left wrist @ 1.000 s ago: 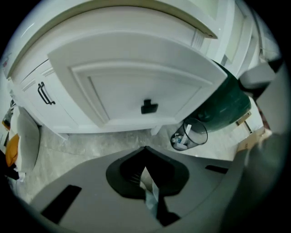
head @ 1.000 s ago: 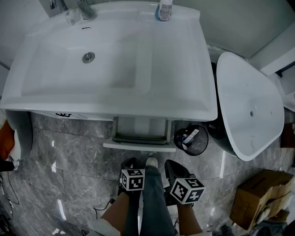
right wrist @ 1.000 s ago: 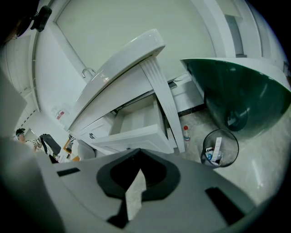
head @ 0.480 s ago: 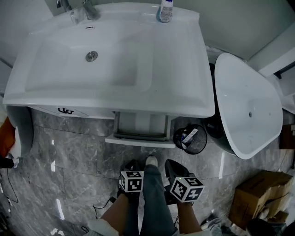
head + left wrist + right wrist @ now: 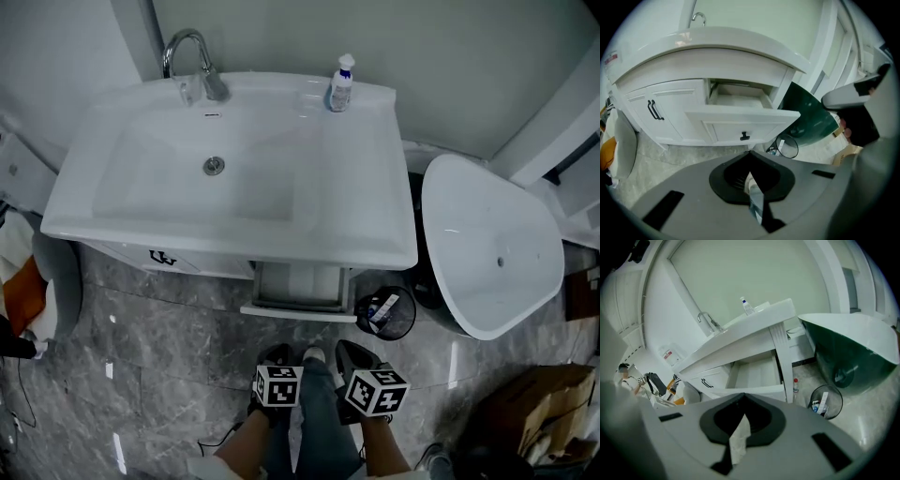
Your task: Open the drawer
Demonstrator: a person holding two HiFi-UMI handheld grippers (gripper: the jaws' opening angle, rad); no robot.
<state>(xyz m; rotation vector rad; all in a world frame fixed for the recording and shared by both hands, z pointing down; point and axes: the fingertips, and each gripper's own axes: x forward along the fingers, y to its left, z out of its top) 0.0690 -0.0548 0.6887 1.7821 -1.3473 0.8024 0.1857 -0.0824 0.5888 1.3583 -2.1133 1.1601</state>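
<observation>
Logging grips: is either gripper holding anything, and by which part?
Nothing held: left gripper and right gripper are shut and empty, away from the open drawer.

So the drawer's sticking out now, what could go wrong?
The drawer juts out past the front edge of the sink, right ahead of the person's shoe, so a step forward might bump a leg into it. The wire waste bin stands on the floor close beside the drawer's right corner. A careless foot could probably tip it and spill the rubbish inside.
</observation>
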